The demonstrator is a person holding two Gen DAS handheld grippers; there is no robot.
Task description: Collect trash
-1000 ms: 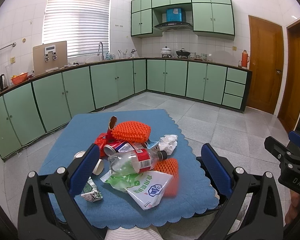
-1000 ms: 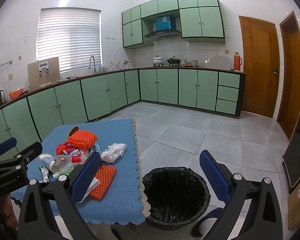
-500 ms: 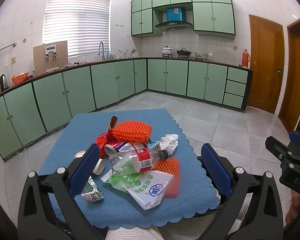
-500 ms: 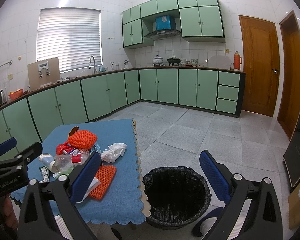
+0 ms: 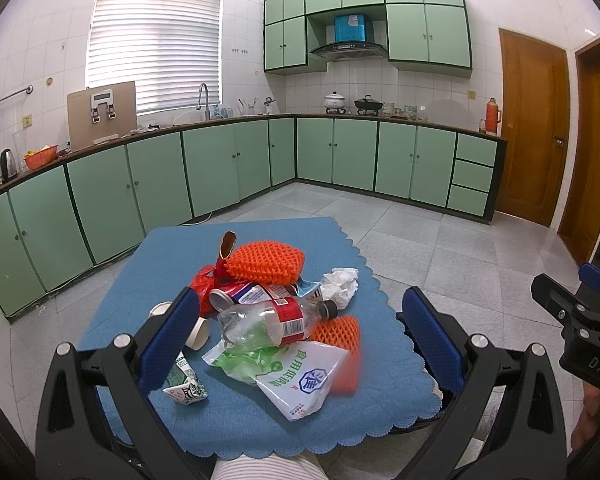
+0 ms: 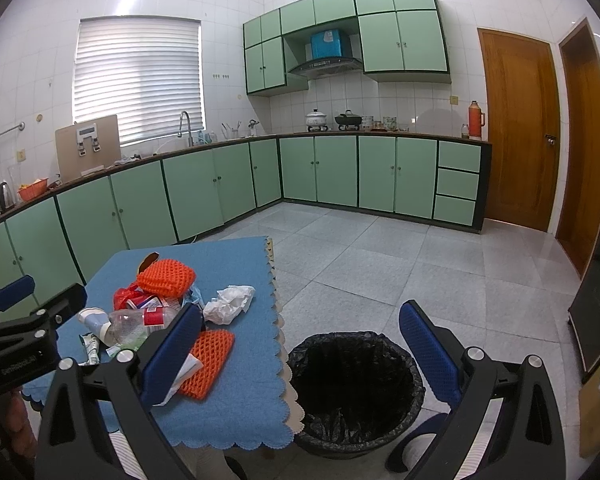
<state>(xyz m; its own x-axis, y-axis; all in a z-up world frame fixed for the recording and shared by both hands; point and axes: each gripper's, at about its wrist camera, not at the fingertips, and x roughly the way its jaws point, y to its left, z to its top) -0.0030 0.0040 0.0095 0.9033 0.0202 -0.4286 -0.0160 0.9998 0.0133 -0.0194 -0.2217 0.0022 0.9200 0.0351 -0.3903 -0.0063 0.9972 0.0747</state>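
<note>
From the left wrist, the left gripper (image 5: 300,332) has its jaws wide apart and holds nothing. The trash pile lies directly ahead of it on the blue table (image 5: 172,248), seen between the two fingers. The bottle (image 5: 274,318) is nearest; its long axis runs left to right across the gripper, with the cap toward the right. A bag (image 5: 304,380) lies under it, closer to the camera. The lower part of the pile is hidden under the bottle and the orange net (image 5: 266,260).

From the right wrist, the right gripper (image 6: 300,340) is also wide apart and empty. The bin (image 6: 356,384) stands on the floor just beside the table edge, directly in front. The pile lies to its left, so the left gripper is judged nearer to it. Its left finger (image 6: 172,352) covers part of the bag.
</note>
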